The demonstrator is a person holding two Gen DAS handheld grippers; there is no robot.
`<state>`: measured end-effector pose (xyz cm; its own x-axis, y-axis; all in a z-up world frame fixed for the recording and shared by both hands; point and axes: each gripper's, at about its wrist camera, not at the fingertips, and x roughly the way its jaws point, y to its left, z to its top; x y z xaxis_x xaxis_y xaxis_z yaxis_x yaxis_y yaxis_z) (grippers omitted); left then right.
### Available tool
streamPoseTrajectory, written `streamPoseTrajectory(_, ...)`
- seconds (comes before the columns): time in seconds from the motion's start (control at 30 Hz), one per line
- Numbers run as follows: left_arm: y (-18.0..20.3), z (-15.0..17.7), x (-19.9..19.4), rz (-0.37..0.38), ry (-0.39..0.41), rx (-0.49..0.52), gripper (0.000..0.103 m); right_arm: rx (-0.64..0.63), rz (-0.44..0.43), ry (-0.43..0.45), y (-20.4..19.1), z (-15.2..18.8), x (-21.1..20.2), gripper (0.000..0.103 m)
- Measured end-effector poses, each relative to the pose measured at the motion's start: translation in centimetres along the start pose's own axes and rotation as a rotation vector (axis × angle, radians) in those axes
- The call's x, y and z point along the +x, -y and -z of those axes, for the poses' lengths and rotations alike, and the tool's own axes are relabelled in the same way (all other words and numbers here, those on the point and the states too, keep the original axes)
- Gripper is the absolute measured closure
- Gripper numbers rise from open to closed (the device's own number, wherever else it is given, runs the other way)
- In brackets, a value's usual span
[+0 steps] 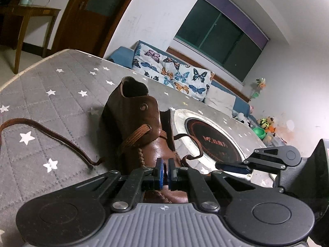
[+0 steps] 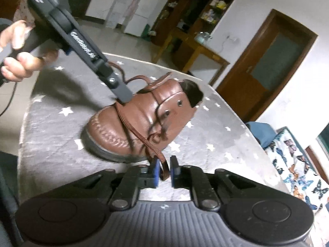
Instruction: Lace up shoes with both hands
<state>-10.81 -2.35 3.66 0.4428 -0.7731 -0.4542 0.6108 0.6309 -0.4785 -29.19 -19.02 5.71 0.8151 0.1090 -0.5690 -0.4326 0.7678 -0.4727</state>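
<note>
The small brown leather boot [image 2: 144, 121] sits mid-table on the grey star-print cloth [image 2: 51, 148]. Its flat brown lace [image 2: 158, 154] runs toward six o'clock between the right gripper [image 2: 163, 171] pads, parted and not pinching. The left gripper [image 1: 165, 171], pressed together (apparently empty), steadies the toe. Close on the lace before pulling.

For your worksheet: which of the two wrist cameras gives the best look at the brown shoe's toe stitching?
The right wrist view: the shoe lies side-on there, so the stitched seam around the toe is in plain sight. In the left wrist view the shoe is seen end-on and the left gripper covers most of the toe, leaving a few stitches.
</note>
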Motion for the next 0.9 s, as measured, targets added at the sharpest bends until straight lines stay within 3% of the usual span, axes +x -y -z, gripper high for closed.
streamPoseTrajectory(0.07,-0.1,-0.1,-0.2,0.009,0.009,-0.005,0.099,0.0,-0.017,0.02,0.0,-0.2,-0.6,0.08)
streamPoseTrajectory(0.23,-0.3,-0.3,0.0,0.018,0.016,-0.019,0.099,0.065,-0.12,0.087,0.3,-1.0,-1.6,0.08)
streamPoseTrajectory(0.4,-0.4,-0.2,0.1,0.029,0.011,-0.034,0.099,0.108,-0.134,0.068,0.2,-1.8,-0.6,0.079)
streamPoseTrajectory(0.47,-0.4,-0.2,0.2,0.038,0.015,-0.033,0.099,0.107,-0.156,0.053,0.5,-1.4,-1.1,0.073)
streamPoseTrajectory(0.6,-0.5,-0.2,0.5,0.034,0.02,-0.03,0.099,0.139,-0.213,0.066,1.0,-1.0,-2.2,0.073)
streamPoseTrajectory(0.9,-0.6,0.0,-0.3,0.012,0.025,-0.015,0.098,0.154,-0.214,0.064,0.2,-1.8,-0.8,0.074)
